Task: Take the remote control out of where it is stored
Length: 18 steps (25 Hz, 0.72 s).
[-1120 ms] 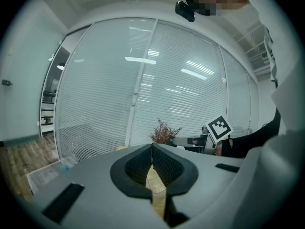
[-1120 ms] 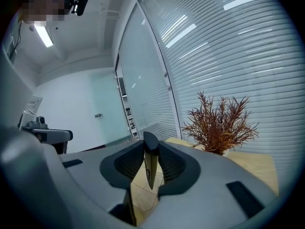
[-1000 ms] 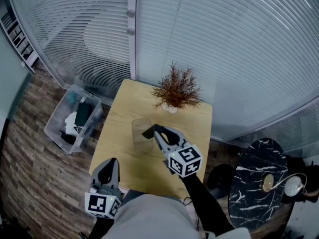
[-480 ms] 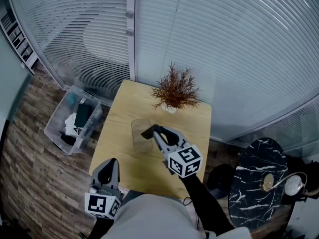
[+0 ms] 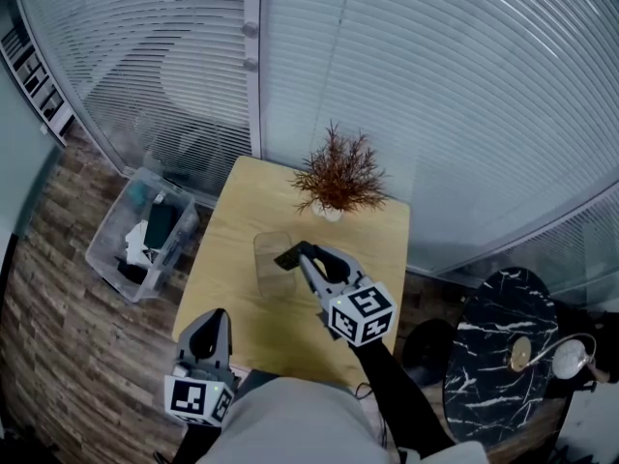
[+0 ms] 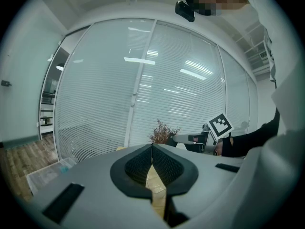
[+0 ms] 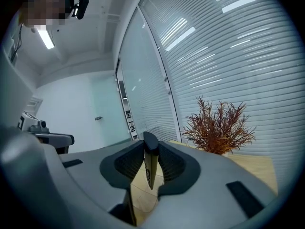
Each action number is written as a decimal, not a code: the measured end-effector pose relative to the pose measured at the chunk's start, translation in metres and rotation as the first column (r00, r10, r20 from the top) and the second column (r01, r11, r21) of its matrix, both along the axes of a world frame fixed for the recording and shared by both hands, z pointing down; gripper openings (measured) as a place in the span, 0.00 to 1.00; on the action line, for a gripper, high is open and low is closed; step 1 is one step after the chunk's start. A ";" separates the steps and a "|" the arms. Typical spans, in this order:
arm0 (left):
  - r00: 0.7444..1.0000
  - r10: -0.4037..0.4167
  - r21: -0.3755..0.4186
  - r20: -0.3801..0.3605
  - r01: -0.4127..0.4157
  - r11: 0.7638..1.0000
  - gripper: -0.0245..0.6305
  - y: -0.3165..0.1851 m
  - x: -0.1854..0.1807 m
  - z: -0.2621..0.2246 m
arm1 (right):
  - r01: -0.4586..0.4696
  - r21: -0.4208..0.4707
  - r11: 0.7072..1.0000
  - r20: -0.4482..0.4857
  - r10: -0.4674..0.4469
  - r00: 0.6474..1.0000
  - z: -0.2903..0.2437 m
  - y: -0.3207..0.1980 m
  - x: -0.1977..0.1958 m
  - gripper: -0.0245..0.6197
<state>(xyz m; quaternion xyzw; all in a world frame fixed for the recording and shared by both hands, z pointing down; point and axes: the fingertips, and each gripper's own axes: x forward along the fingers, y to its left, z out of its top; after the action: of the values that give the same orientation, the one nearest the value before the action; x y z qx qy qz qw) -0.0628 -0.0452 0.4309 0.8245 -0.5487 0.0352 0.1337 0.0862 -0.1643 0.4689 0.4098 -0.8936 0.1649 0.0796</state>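
Note:
A clear storage cup (image 5: 269, 265) stands in the middle of the light wooden table (image 5: 238, 197). My right gripper (image 5: 298, 256) is at the cup's right rim, shut on a slim black remote control (image 5: 286, 257). The right gripper view shows the remote (image 7: 150, 162) edge-on, pinched between the dark pads (image 7: 170, 162). Whether its lower end is still inside the cup is hidden. Near the table's front left corner my left gripper (image 5: 215, 321) hangs apart from all of this. Its jaws (image 6: 152, 150) meet at the tip with nothing between them.
A dried reddish plant (image 5: 340, 176) in a small white pot stands at the table's far side, just beyond the cup. A clear plastic bin (image 5: 108, 242) with odds and ends sits on the floor at the left. A black marble side table (image 5: 498, 351) stands at the right.

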 end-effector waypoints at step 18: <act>1.000 -0.001 0.002 0.000 0.001 1.000 0.05 0.003 0.001 0.000 | -0.012 0.019 1.000 0.018 0.012 1.000 -0.010 0.002 0.005 0.19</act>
<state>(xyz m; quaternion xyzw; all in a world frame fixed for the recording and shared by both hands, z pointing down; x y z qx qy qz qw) -0.0622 -0.0426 0.4307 0.8244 -0.5491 0.0344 0.1330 0.0910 -0.1624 0.4586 0.4144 -0.8934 0.1603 0.0667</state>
